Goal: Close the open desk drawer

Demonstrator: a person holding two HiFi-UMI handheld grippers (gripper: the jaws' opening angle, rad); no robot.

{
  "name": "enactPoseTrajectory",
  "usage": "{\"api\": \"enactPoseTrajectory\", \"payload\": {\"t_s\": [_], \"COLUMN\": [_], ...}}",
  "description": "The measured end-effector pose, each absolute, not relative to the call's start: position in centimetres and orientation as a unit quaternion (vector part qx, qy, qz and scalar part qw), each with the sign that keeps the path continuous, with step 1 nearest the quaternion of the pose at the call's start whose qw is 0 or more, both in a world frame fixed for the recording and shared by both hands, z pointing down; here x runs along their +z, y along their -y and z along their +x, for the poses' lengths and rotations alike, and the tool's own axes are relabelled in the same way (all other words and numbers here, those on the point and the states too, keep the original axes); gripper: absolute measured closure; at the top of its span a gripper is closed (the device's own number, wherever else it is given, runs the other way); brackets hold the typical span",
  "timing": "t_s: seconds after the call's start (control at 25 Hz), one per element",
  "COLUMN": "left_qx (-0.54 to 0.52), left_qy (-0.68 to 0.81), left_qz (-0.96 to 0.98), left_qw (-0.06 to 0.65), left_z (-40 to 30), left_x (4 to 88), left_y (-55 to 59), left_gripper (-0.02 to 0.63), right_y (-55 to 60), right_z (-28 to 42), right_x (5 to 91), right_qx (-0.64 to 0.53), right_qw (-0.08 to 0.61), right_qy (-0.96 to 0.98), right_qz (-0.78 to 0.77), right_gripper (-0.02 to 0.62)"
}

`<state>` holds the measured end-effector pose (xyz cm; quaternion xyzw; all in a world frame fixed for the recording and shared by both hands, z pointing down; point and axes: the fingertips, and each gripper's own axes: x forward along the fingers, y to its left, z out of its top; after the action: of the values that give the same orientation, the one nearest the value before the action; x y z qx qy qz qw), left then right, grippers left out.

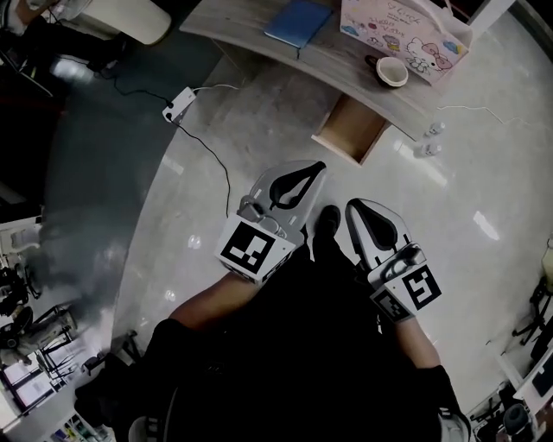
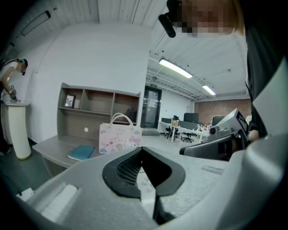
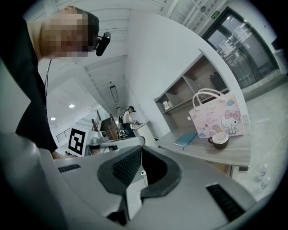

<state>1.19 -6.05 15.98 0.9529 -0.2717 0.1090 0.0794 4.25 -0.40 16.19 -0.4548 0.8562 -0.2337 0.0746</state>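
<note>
In the head view the wooden drawer (image 1: 350, 129) stands pulled out from under the grey desk (image 1: 259, 39), over the pale floor. Both grippers hang in front of the person's body, well short of the drawer and touching nothing. My left gripper (image 1: 318, 166) is shut and empty, its tips pointing toward the drawer; its own view shows the tips (image 2: 142, 149) meeting. My right gripper (image 1: 352, 205) sits beside it, also shut and empty, as the right gripper view (image 3: 141, 148) confirms. The drawer is hidden in the left gripper view.
On the desk lie a blue book (image 1: 298, 22), a pink cartoon bag (image 1: 402, 34) and a cup (image 1: 391, 72). A white power strip (image 1: 180, 104) with its cable lies on the floor at left. Small bottles (image 1: 429, 140) stand near the desk leg. Another person (image 3: 129, 117) stands far off.
</note>
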Motion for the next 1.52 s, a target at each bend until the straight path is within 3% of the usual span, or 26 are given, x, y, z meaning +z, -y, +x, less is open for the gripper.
{"api": "enactPoseTrajectory", "payload": {"t_s": [0.4, 0.6, 1.52], "left_qx": [0.141, 0.147, 0.188], "left_qy": [0.251, 0.224, 0.158], "left_qz": [0.950, 0.957, 0.964], "left_qw": [0.120, 0.109, 0.103], "left_z": [1.7, 2.1, 3.2], "left_x": [23.0, 27.0, 55.4], "left_y": [11.4, 13.4, 16.0], "left_gripper": [0.600, 0.600, 0.600], "right_y": [6.6, 8.6, 12.3], "right_z": [4.5, 4.0, 3.4], "right_x": [23.4, 27.7, 55.0], "right_qx": [-0.249, -0.252, -0.304], "right_qw": [0.052, 0.045, 0.010], "right_qy": [-0.839, -0.827, -0.802], "right_qz": [-0.481, -0.500, -0.515], "right_gripper": [0.578, 0.578, 0.578]}}
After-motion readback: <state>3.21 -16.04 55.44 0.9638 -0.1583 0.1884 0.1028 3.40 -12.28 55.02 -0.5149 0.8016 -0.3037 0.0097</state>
